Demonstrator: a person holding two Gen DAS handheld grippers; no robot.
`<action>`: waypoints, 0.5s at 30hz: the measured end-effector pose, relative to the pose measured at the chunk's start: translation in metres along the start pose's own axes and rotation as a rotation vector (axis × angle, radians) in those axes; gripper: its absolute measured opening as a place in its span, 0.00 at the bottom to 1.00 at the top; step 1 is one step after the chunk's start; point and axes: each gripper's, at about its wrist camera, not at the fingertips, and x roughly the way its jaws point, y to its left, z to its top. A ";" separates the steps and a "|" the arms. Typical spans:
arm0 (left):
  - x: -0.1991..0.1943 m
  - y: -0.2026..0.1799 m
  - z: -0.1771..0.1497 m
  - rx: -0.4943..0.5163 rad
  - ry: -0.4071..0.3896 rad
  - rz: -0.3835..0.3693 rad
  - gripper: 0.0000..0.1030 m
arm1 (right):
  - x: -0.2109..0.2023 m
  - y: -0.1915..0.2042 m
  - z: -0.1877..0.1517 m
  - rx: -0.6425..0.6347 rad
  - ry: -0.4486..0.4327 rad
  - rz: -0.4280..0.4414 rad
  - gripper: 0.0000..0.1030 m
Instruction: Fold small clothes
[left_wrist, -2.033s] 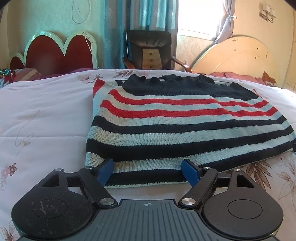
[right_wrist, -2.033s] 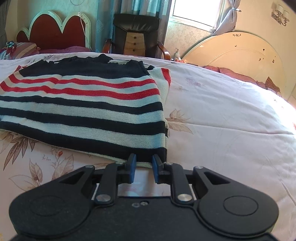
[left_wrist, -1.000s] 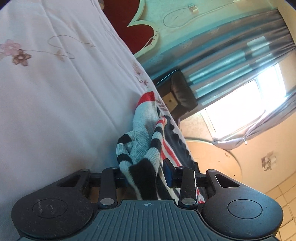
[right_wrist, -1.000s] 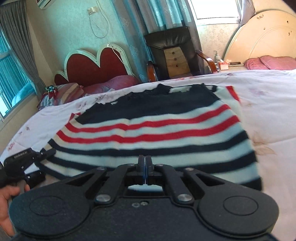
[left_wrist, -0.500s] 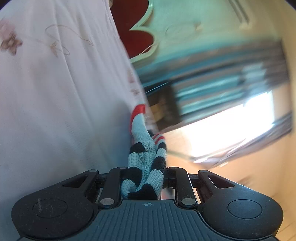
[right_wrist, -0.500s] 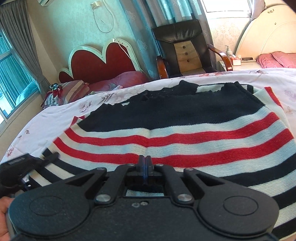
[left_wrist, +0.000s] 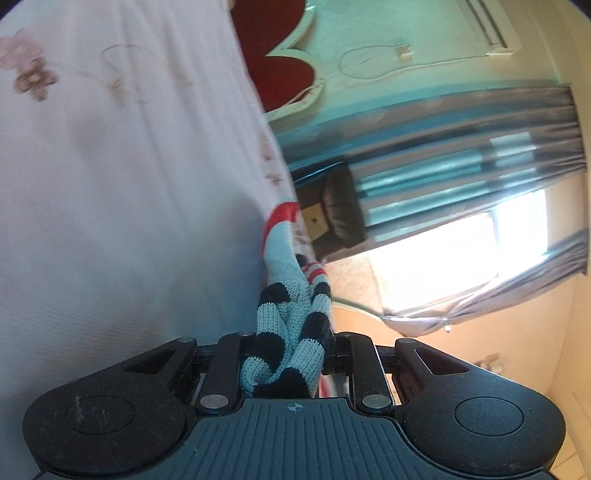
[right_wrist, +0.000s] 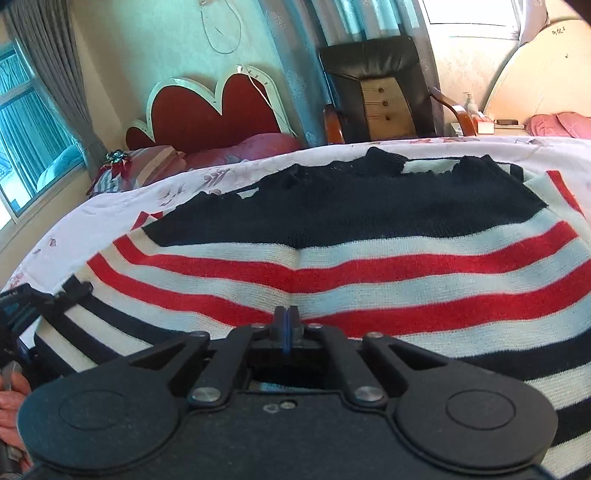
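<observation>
A knitted striped sweater (right_wrist: 369, 258) lies spread over a white floral bedspread (right_wrist: 122, 195), filling the middle and right of the right wrist view. Its ribbed weave runs in bands: solid black at the far collar end with a ragged scalloped edge, then pale grey-white and red stripes, then black and pale ones nearest the camera. A shallow crease runs down the cloth towards the right gripper (right_wrist: 286, 325).

That gripper tips downward over the sweater, its blue-padded fingers pressed flat together with no gap between them; whether any knit is pinched there cannot be told.

At the lower left edge of the same view the left gripper (right_wrist: 22, 306) sits at the sweater's near left corner, with part of a hand (right_wrist: 11, 406) below it.

In the left wrist view the frame is rolled sideways, so the bedspread (left_wrist: 110, 221) fills the left half. The left gripper (left_wrist: 291, 354) has just been closing, and its jaws are clamped on a thick bunched wad of the sweater (left_wrist: 291, 332), black and pale stripes folded over each other, a red stripe further up.

A red scalloped headboard (right_wrist: 214, 110) and a black leather armchair (right_wrist: 376, 88) stand in the upper part.
</observation>
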 end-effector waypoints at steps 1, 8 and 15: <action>-0.004 -0.007 -0.002 0.009 -0.003 -0.030 0.19 | 0.000 -0.003 0.001 0.007 0.004 0.008 0.00; 0.018 -0.123 -0.040 0.203 0.095 -0.156 0.20 | 0.003 -0.013 0.006 0.041 0.031 0.052 0.00; 0.073 -0.200 -0.141 0.530 0.292 0.020 0.20 | -0.031 -0.073 0.007 0.339 -0.026 0.115 0.07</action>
